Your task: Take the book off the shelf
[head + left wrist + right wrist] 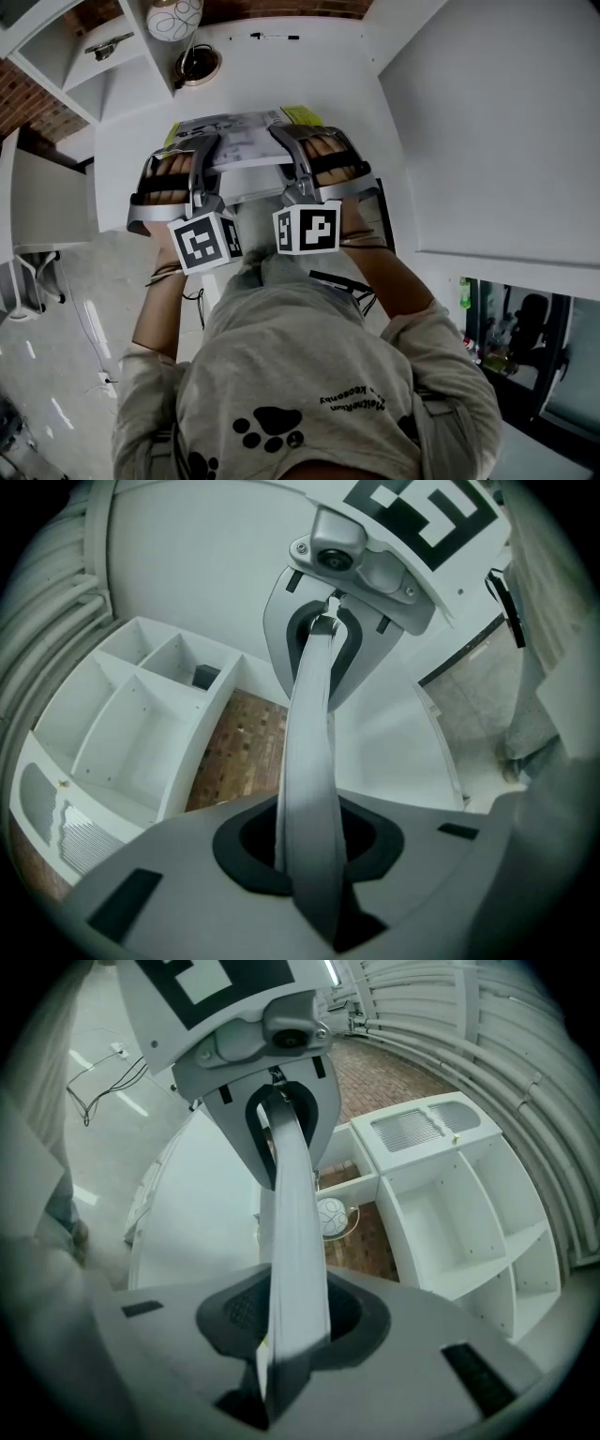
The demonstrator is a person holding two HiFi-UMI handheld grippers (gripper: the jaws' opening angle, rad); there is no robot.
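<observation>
The book (pixel 239 141), a thin one with a grey-white cover and a yellow-green edge, is held flat in the air over the white table (pixel 281 84). My left gripper (pixel 204 155) is shut on its left side and my right gripper (pixel 296 152) on its right side. In the left gripper view the book (pixel 314 780) shows edge-on, running from my own jaws (pixel 309 855) to the right gripper (pixel 328 635) opposite. The right gripper view mirrors this: the book (pixel 295 1232) is clamped in my jaws (pixel 291 1326), with the left gripper (pixel 281 1101) at its far end.
A white shelf unit (pixel 84 56) with open compartments stands at the upper left, seen also as the shelf (pixel 141 733) and the shelf (pixel 459 1204). A round patterned ball (pixel 174 19) and a bowl (pixel 198 64) sit near it. Brick wall behind.
</observation>
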